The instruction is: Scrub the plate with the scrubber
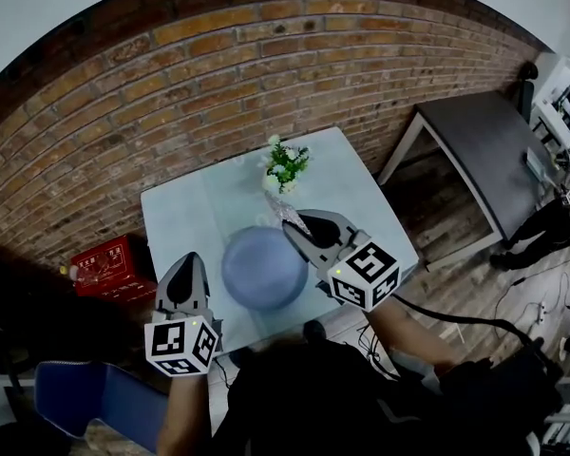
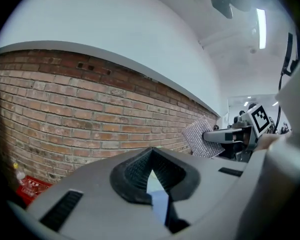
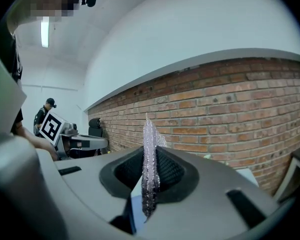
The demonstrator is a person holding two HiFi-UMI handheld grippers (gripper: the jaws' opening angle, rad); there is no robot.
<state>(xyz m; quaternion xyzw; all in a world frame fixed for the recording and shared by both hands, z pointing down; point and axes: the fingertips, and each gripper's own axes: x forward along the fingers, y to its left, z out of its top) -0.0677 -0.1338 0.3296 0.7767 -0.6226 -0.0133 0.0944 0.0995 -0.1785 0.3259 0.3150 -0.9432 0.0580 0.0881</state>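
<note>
I'm pinching the scrubber (image 3: 150, 149) edge-on in my right tongs (image 3: 150, 176), holding it ready by the plate (image 1: 263, 269) (left tongs (image 2: 152, 176) pressed together, empty).

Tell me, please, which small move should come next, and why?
Probably lower the right gripper until the scrubber meets the plate: its jaws are shut on the scrubber, which seems to hang above the plate's far rim, not on it.

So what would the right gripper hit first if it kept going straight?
Likely the brick wall: the right gripper, holding the scrubber, looks straight at it. The flowers seem lower and off to the side, but depth is unclear.
</note>
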